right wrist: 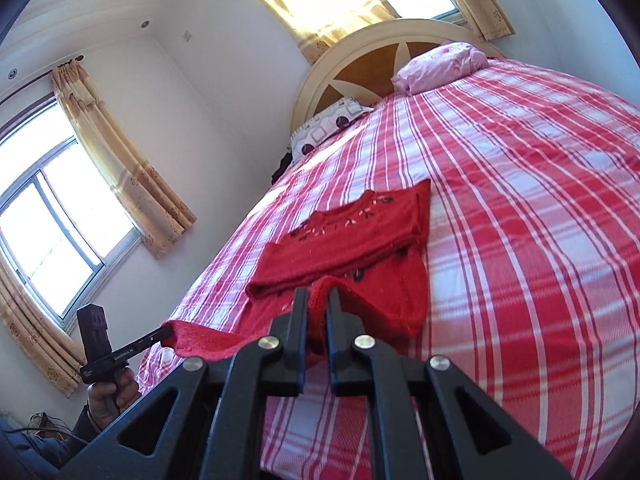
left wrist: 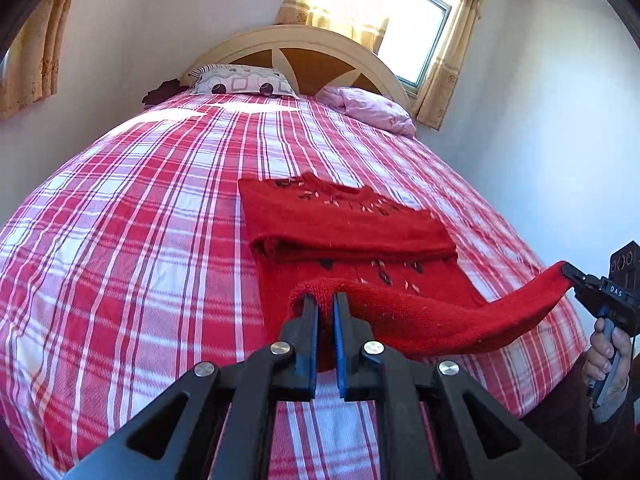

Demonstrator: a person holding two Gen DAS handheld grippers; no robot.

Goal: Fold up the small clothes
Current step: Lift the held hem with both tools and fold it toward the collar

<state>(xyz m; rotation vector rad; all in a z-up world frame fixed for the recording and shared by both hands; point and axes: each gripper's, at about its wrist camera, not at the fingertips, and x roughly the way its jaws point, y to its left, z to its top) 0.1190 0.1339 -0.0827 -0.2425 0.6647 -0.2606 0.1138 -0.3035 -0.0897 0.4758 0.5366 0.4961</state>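
With both the left gripper (left wrist: pixel 326 304) and right gripper (right wrist: pixel 318 300) clamped on the red sweater (left wrist: pixel 344 224) hem, carry it evenly toward the collar at frame center.

Hidden or cut off:
- red sweater (left wrist: pixel 348 224): near hem covered by left gripper (left wrist: pixel 326 304) in the left wrist view; beadwork too small to be made out.
- dark item (left wrist: pixel 164 90) beside patterned pillow (left wrist: pixel 244 80): unidentifiable.
- bed (left wrist: pixel 120 220): foot cut off by frame edge.
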